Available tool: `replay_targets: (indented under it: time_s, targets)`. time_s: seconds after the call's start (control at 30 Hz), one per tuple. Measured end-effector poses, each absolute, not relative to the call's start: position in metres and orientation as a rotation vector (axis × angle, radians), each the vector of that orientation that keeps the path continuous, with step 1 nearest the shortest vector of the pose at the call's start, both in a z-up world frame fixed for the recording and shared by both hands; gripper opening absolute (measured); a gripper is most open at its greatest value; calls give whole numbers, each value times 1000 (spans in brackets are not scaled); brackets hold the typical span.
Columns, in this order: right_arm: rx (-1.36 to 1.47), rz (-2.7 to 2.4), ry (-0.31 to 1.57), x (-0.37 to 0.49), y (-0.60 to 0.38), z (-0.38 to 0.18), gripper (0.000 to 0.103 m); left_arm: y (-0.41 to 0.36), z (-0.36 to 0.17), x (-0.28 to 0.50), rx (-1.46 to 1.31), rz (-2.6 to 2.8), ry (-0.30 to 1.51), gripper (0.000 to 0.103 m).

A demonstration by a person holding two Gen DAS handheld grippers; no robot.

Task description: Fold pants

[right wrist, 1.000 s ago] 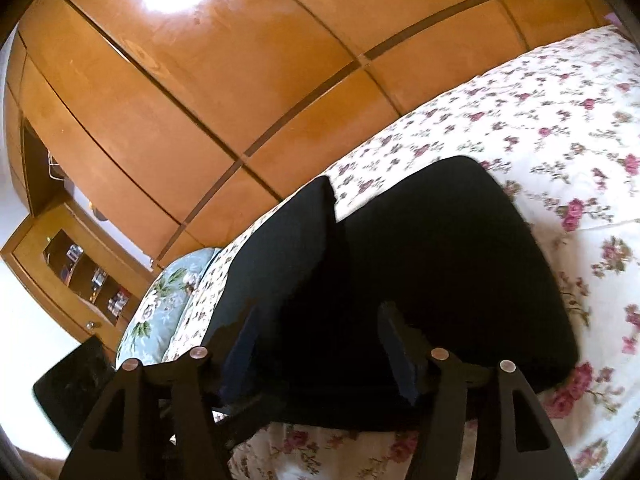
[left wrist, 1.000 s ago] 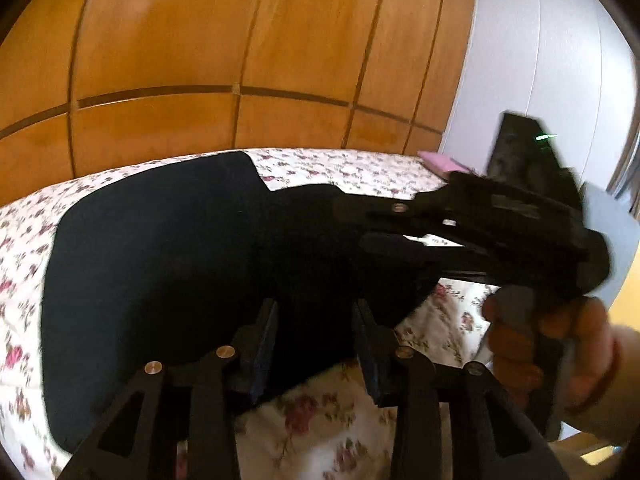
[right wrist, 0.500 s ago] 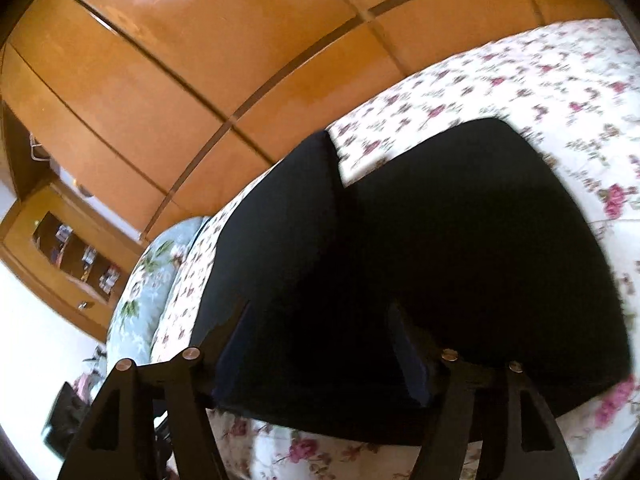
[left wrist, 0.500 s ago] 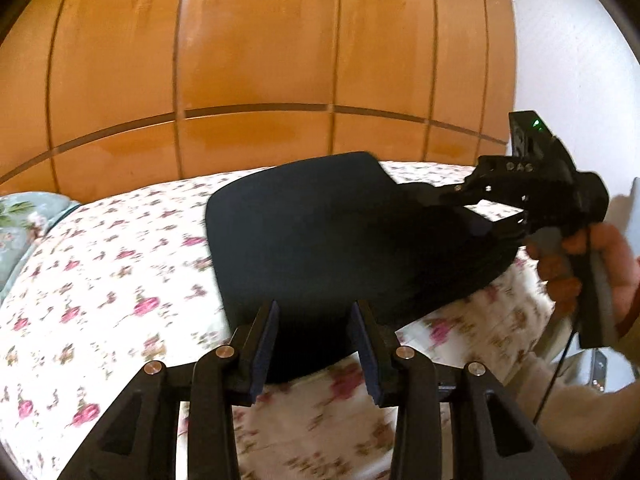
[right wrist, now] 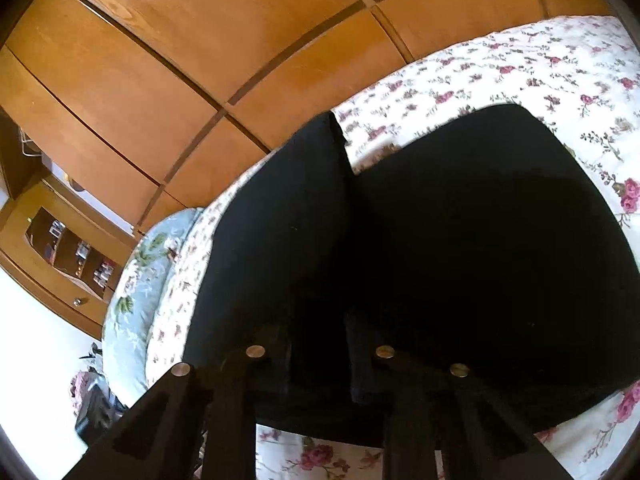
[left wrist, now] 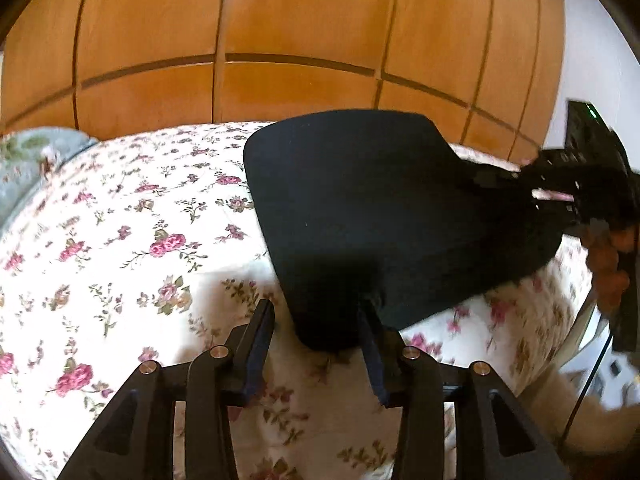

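One pair of black pants [left wrist: 384, 216] lies folded on the bed [left wrist: 132, 248], on its single flowered sheet, before one wooden wardrobe wall [left wrist: 280, 28]. Two claws are at work. The left claw [left wrist: 318, 344] stands apart, its jaws having just widened, with the near corner of the pants between them, unpressed. The right claw [right wrist: 320, 356] has just drawn together and is clamped on the near edge of the pants. One pale blue pillow [right wrist: 140, 272] lies at the bed's far end.
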State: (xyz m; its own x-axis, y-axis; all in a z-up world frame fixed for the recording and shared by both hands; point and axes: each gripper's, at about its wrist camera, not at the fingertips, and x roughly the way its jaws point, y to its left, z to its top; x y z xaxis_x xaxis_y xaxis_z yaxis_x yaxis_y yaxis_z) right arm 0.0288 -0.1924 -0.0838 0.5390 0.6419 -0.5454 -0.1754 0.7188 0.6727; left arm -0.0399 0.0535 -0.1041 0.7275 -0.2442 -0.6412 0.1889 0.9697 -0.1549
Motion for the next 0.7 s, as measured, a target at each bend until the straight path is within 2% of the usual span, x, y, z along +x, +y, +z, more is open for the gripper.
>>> replay_targets:
  time_s: [0.13,0.37,0.5,0.53,0.6,0.7]
  targets:
    - [602,533,787,22,-202,-56,17,51,-100,-33,-107,-247,722,43]
    - [637,491,634,8,-242,-16,16,23,-83,-39,27,-268,642,43]
    - [640,407,621,2,-265,-20,12,2,-84,-36,99,-296,646,43]
    - [635,378,621,1,-272,-22,5,-2,-83,-37,104,-308,642,43]
    - [665,331,635,2,-291,-33,1,-11,-83,-37,125,-328,633,43]
    - [717,320,712,10,-307,-56,1,-20,-86,-36,151,-324,636,43]
